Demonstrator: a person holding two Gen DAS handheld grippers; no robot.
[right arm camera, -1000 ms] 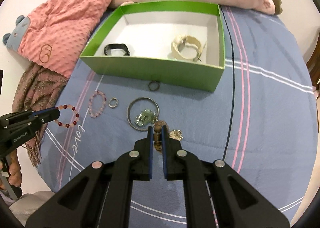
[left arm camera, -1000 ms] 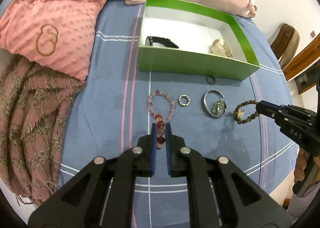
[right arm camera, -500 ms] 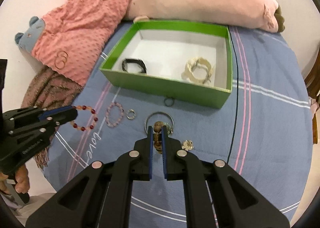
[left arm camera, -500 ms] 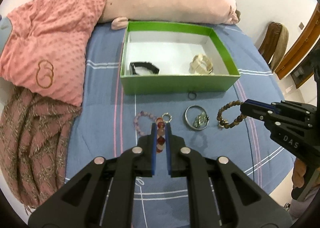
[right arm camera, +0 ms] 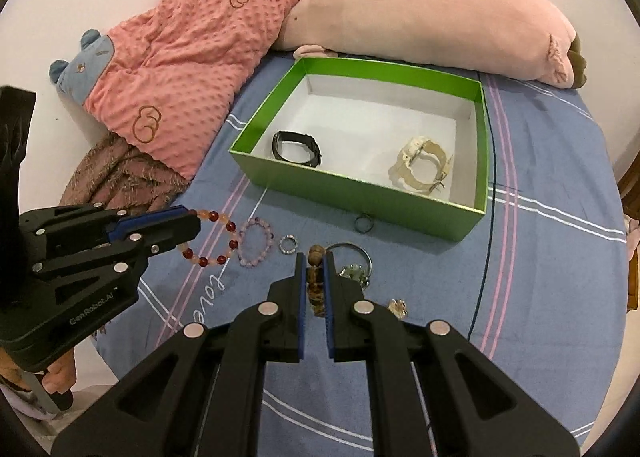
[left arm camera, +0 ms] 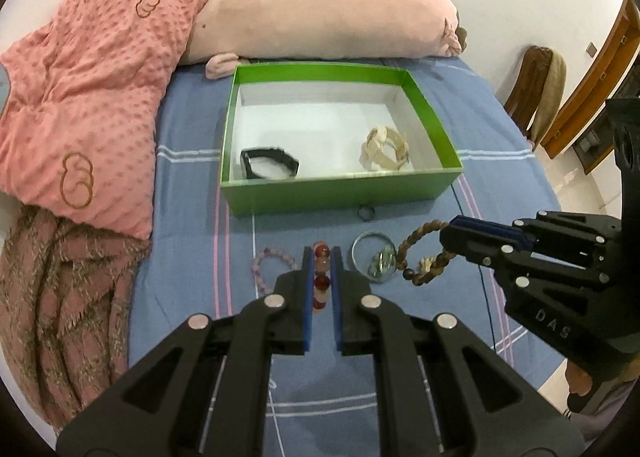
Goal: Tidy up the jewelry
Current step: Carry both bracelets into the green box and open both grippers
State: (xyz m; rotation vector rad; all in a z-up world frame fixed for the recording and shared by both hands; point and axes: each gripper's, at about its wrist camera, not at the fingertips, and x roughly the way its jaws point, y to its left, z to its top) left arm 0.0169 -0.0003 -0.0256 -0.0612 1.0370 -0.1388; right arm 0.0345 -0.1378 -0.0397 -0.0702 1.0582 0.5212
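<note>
The left gripper (left arm camera: 320,261) is clamped on a red-and-orange bead bracelet (right arm camera: 212,237), the right gripper (right arm camera: 314,269) on a brown wooden-bead bracelet (left arm camera: 420,257) — both lifted clear of the blue bedsheet (right arm camera: 540,257), presumably bound for the open green cardboard box (right arm camera: 360,197). Legible: "GenRobot.AI", "DAS", "love".

Home bedroom: bed sheet (left arm camera: 192,193), plush pillow (left arm camera: 320,17).
</note>
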